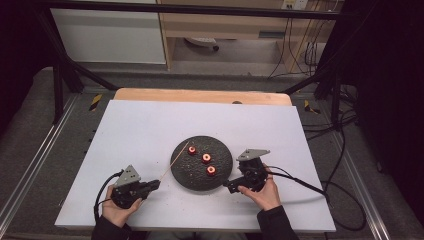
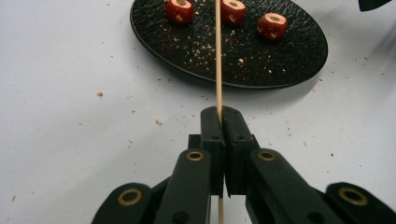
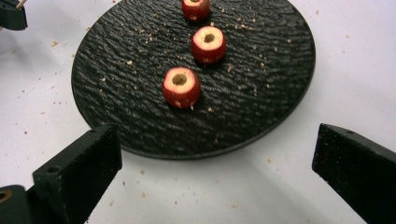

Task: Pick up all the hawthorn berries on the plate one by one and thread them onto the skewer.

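Note:
A round black textured plate (image 1: pixel 185 170) (image 2: pixel 299 56) (image 3: pixel 116 74) lies mid-table with three small red cored fruits in a row on it (image 1: pixel 192 150) (image 1: pixel 206 158) (image 1: pixel 211 170). My left gripper (image 1: pixel 156 184) (image 2: pixel 219 114) is at the plate's left front, shut on a thin wooden skewer (image 1: pixel 174 161) (image 2: pixel 218 56) that slants up over the plate's left edge toward the fruits. My right gripper (image 1: pixel 228 185) (image 3: pixel 212 154) is at the plate's right front, open, jaws wide apart and empty. The nearest fruit (image 3: pixel 180 87) sits just beyond its jaws; the other two (image 3: pixel 208 44) (image 3: pixel 195 8) lie farther off.
The plate rests on a white sheet (image 1: pixel 140 125) over a wooden table (image 1: pixel 200 95). Crumbs dot the plate and sheet. Black cables trail from both grippers. A metal frame and cabinets stand beyond the table.

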`<state>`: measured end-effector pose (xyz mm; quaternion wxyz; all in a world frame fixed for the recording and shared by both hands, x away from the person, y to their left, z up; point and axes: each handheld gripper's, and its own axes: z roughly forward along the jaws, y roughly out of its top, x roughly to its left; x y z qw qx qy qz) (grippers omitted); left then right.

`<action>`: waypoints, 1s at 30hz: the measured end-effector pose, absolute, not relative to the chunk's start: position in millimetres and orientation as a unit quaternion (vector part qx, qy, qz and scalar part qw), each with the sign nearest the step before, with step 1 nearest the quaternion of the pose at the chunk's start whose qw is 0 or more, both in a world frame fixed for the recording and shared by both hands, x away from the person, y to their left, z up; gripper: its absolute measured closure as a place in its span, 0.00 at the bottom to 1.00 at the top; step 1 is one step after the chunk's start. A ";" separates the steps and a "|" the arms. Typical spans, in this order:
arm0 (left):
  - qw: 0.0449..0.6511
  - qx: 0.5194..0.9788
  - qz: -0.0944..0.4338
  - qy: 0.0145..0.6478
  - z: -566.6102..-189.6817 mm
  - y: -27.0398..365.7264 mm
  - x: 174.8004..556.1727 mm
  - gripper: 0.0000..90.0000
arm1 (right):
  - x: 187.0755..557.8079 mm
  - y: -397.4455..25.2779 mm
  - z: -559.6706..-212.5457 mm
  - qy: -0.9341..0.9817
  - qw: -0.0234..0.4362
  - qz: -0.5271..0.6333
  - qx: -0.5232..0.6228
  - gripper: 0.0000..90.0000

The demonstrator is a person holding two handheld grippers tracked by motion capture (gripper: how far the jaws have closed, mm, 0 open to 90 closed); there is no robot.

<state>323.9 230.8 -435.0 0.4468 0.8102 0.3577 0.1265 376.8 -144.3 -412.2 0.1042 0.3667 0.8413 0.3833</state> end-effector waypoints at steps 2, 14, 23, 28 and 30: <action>0.446 0.810 0.128 0.358 -435.3 230.7 323.7 0.98 | 377.8 -142.4 -410.9 0.842 0.105 0.382 0.365 0.03; 0.445 0.811 0.130 0.357 -435.5 231.2 323.4 0.98 | 398.2 -110.1 -394.7 0.860 0.089 0.350 0.361 0.09; 0.443 0.811 0.132 0.358 -435.3 231.4 323.3 0.98 | 411.3 -90.7 -400.1 0.874 0.068 0.312 0.365 0.21; 0.443 0.812 0.132 0.358 -435.1 231.4 323.3 0.98 | 417.6 -80.7 -402.8 0.884 0.057 0.289 0.362 0.32; 0.443 0.811 0.132 0.358 -434.6 231.7 323.0 0.98 | 418.5 -79.7 -403.3 0.885 0.054 0.287 0.362 0.34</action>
